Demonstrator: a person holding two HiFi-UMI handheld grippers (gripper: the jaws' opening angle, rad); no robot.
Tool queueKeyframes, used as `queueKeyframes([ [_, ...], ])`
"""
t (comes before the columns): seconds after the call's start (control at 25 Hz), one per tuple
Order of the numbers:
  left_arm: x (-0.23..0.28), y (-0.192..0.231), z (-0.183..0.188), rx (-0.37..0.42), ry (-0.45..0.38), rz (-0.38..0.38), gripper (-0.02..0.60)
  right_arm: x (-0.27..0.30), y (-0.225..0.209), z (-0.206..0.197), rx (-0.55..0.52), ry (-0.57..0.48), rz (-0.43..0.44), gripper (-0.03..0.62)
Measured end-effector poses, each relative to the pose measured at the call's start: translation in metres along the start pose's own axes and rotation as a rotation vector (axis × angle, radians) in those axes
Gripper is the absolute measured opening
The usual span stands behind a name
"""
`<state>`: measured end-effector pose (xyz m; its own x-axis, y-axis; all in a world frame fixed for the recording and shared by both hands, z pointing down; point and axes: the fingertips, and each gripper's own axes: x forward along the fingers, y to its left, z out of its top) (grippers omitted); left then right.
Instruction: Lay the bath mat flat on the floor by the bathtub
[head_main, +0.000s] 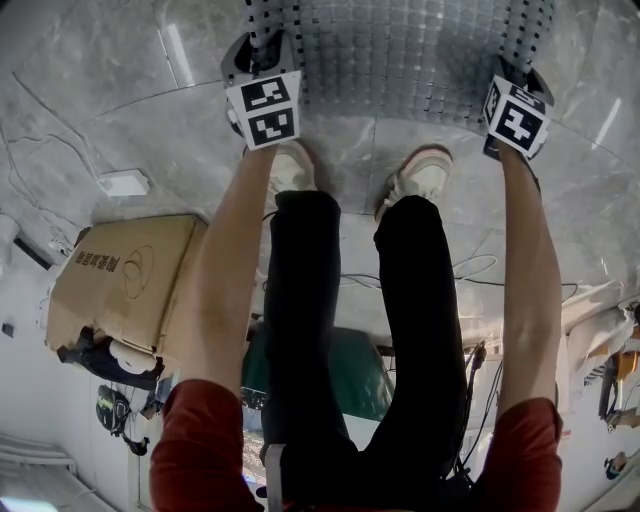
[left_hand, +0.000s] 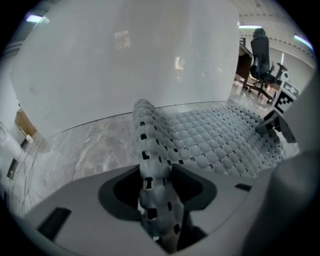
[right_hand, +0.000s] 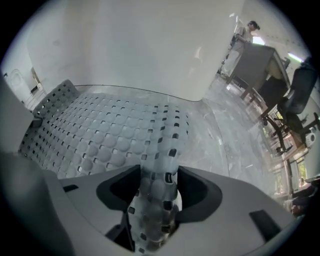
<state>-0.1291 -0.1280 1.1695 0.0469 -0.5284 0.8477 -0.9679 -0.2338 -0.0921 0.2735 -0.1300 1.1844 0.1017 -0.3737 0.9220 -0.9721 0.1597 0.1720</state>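
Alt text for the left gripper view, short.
A grey perforated bath mat lies mostly flat on the marble floor beside a white bathtub, its near edge rising in a fold between the open jaws of the left gripper, gaps showing either side. The right gripper is at the mat's far edge.

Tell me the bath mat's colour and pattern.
Pale grey bath mat, rounded bumps with rows of small square holes; clearest in the right gripper view.

A cardboard box (head_main: 120, 280) lies near a flat white block (head_main: 124, 183); a black office chair (left_hand: 261, 55) stands well apart.
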Motion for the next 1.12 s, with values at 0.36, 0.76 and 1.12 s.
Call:
queueKeyframes([
  [0.36,-0.009,0.01,0.007,-0.039,0.055,0.024,0.233,-0.019,-0.004,0.008,0.035,-0.015,0.007,0.302],
  [0.76,-0.056,0.01,0.055,-0.036,0.026,0.001,0.242,-0.075,0.01,0.047,0.061,-0.068,0.037,0.305],
  [1.12,-0.138,-0.004,0.108,-0.095,0.014,-0.032,0.242,-0.173,0.027,0.089,0.09,-0.118,0.089,0.305],
])
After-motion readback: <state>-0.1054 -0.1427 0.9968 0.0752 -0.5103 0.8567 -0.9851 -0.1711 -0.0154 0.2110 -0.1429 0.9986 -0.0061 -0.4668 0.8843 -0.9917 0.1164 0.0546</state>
